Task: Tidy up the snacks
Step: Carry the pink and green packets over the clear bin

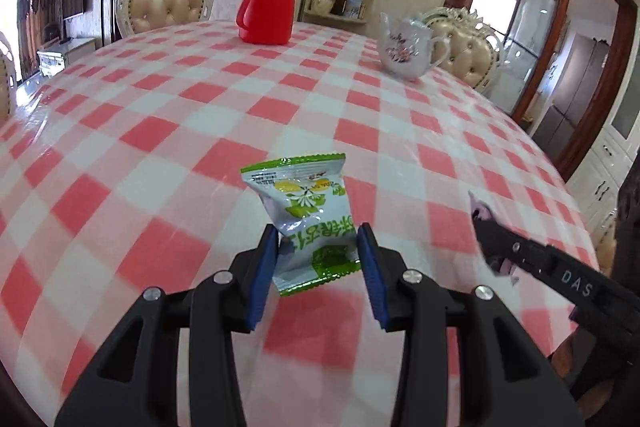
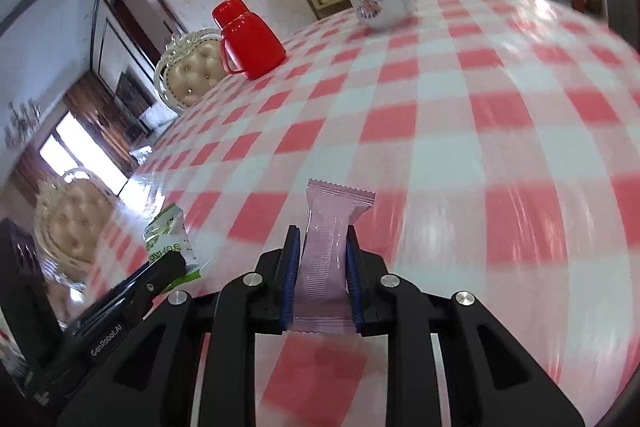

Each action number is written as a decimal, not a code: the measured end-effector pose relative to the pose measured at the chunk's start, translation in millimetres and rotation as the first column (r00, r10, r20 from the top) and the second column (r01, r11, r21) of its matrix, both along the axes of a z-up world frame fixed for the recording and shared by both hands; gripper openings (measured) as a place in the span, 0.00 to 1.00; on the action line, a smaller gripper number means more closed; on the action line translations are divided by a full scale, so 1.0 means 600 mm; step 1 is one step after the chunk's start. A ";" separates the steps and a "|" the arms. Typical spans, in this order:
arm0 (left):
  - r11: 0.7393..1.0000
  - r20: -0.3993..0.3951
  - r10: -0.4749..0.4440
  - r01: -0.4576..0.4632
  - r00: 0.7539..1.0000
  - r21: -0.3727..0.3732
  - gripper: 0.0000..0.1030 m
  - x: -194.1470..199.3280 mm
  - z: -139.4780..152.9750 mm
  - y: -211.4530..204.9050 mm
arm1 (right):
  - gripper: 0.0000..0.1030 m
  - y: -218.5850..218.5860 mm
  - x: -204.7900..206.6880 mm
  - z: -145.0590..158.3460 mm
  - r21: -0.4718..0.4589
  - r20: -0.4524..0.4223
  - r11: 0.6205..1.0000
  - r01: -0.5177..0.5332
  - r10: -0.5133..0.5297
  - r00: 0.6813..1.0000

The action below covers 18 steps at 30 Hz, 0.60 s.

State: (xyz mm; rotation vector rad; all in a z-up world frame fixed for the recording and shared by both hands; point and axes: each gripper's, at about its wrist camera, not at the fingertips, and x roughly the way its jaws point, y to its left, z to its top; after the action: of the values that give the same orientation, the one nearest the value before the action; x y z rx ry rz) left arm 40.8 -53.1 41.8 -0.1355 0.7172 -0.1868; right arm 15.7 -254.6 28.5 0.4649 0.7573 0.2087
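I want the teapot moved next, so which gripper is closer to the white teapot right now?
Right, as a judgement. The white teapot stands at the table's far right side; the right gripper, holding the pink packet, is on that side. The left gripper, holding the green packet, sits further left.

"DAS" on right claw [image 1: 486, 227]; "GenRobot.AI" on left claw [image 2: 176, 267].

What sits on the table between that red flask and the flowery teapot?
Nothing: only bare checked tablecloth shows between the red flask and teapot, clearest in the left wrist view.
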 end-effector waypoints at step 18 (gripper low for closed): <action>0.996 0.008 -0.049 0.049 0.999 0.080 0.40 -0.198 0.000 0.035 | 0.22 0.065 -0.194 0.005 -0.014 0.033 0.996 -0.093 0.093 0.995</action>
State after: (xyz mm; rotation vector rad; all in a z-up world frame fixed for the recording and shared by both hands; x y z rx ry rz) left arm -77.8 -32.1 41.7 -0.0412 0.7173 -0.2054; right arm -100.9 -215.5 31.3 0.4133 0.7479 0.2977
